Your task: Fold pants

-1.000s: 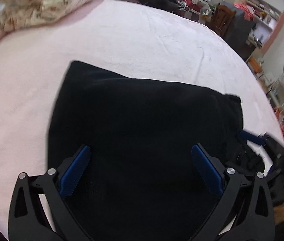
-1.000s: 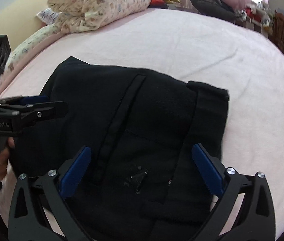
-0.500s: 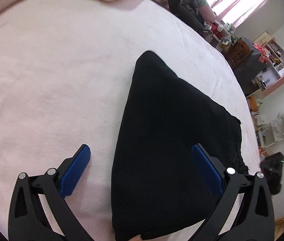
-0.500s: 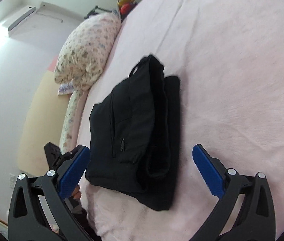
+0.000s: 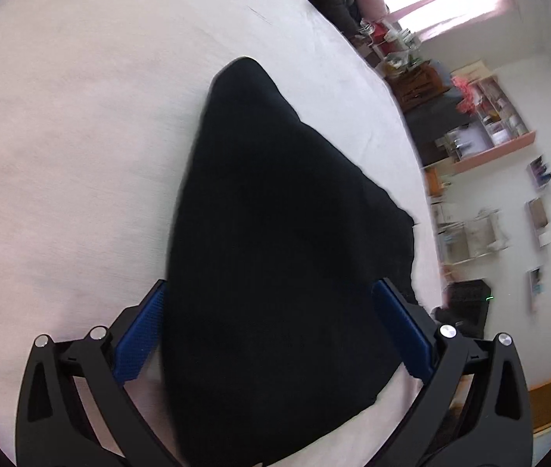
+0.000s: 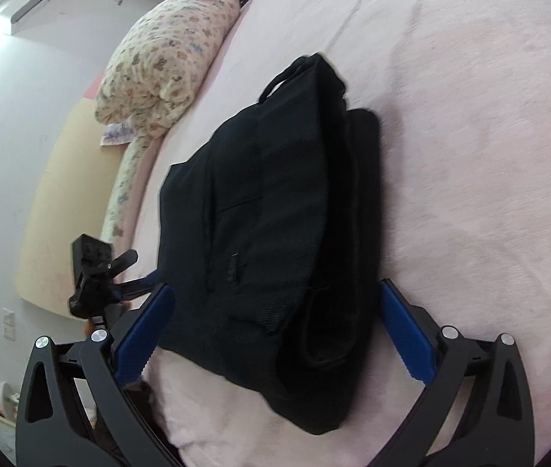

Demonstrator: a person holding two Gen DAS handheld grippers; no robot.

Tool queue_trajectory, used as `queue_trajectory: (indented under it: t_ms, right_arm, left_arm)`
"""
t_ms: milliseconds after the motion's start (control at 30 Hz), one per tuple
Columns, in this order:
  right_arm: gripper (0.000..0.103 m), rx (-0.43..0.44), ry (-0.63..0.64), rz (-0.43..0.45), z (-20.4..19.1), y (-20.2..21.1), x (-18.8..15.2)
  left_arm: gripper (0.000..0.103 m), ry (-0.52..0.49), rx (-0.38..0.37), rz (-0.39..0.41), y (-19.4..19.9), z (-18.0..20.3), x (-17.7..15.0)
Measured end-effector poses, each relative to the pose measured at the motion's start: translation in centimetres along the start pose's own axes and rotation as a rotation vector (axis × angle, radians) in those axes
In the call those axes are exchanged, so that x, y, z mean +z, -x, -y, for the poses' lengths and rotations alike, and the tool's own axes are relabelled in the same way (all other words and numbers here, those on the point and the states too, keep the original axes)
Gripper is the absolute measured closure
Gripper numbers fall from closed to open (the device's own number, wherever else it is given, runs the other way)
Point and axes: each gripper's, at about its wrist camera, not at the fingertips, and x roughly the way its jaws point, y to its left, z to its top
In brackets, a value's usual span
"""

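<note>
Bed (image 6: pixel 469 124): the pink cover fills most of what you see, and it carries everything else.
Pants (image 6: pixel 275 210): your black pants lie folded into a thick, layered bundle on the bed, near its edge closest to you; a pocket seam and a zipper pull show on the top layer.
Pillow (image 6: pixel 166 58): a floral pillow sits on the bed beyond the pants, well apart from them, against the wall side.
Left claw (image 5: pixel 271 334): your blue pads stand wide apart, one on each side of the pants' near end, clamped on nothing.
Right claw (image 6: pixel 275 338): also spread wide, straddling the near edge of the pants, gripping nothing.
</note>
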Motion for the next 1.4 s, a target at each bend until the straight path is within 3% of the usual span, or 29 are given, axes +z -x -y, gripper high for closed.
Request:
queue_trajectory:
  t_ms: [267,500,667,900,967,1033,1233,1400]
  right_arm:
    - [0.001,-0.012,-0.036,0.012,0.6,-0.4,0.3]
    - [0.002,-0.058,0.054,0.037,-1.0,-1.8,0.5]
    - [0.022,-0.014,0.011,0.056,0.1,-1.6,0.6]
    - [0.037,-0.015,-0.022,0.067,1.0,-1.6,0.7]
    - [0.043,-0.003,-0.040,0.072,1.4,-1.5,0.7]
    - [0.044,0.006,-0.045,0.076,1.5,-1.5,0.7]
    - [0.050,-0.010,-0.019,0.093,1.0,-1.5,0.4]
    - [0.058,-0.002,0.000,0.115,0.7,-1.2,0.3]
  left_arm:
    - [0.002,-0.067,0.007,-0.031,-1.5,0.3,-0.1]
    - [0.002,-0.068,-0.017,-0.003,-1.5,0.1,-0.3]
    - [0.002,-0.043,-0.059,0.005,-1.2,-0.1,-0.4]
    - [0.003,-0.042,-0.056,0.022,-1.4,0.4,-0.5]
    - [0.008,-0.026,-0.061,0.031,-1.2,0.2,-0.5]
    - [0.027,-0.012,-0.055,0.034,-1.1,-0.1,-0.4]
    - [0.064,0.013,-0.008,0.044,-0.9,-0.5,-0.4]
    - [0.079,0.002,0.005,0.069,-0.7,0.0,-0.7]
